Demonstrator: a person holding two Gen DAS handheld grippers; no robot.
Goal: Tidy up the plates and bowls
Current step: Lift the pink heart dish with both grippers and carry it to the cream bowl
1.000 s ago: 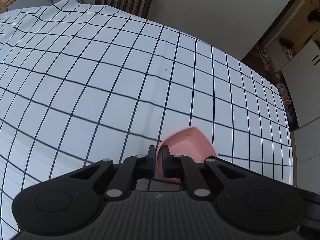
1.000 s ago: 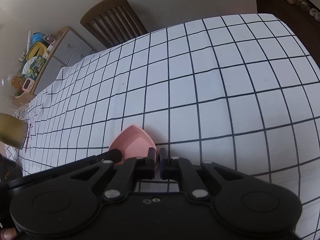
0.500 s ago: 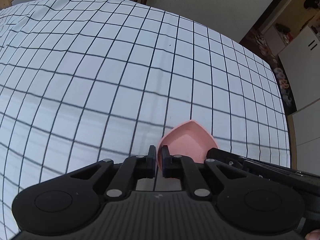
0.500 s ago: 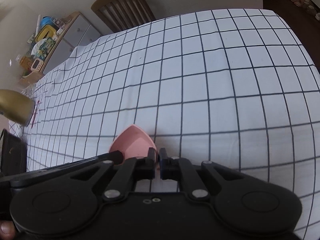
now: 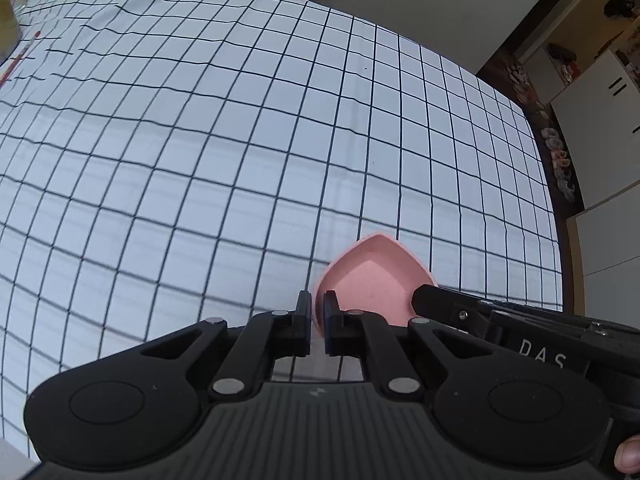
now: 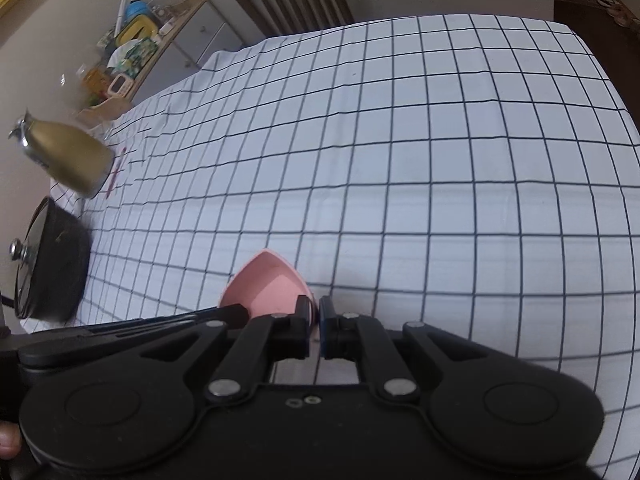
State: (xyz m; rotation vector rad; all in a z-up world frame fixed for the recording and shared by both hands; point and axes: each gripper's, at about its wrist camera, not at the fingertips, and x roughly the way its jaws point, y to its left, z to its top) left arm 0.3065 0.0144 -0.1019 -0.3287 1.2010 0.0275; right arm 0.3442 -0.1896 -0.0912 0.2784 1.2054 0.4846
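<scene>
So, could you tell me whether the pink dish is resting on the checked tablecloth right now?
No, the pink dish is held above the checked tablecloth, its rim pinched by the left gripper and the right gripper.

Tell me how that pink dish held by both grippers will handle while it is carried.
The pink dish looks stiff: its thin rim keeps its shape where the left gripper and right gripper pinch opposite edges. It seems light, probably plastic. Its smooth matte rim could slip, since each pinch covers little of it.
</scene>
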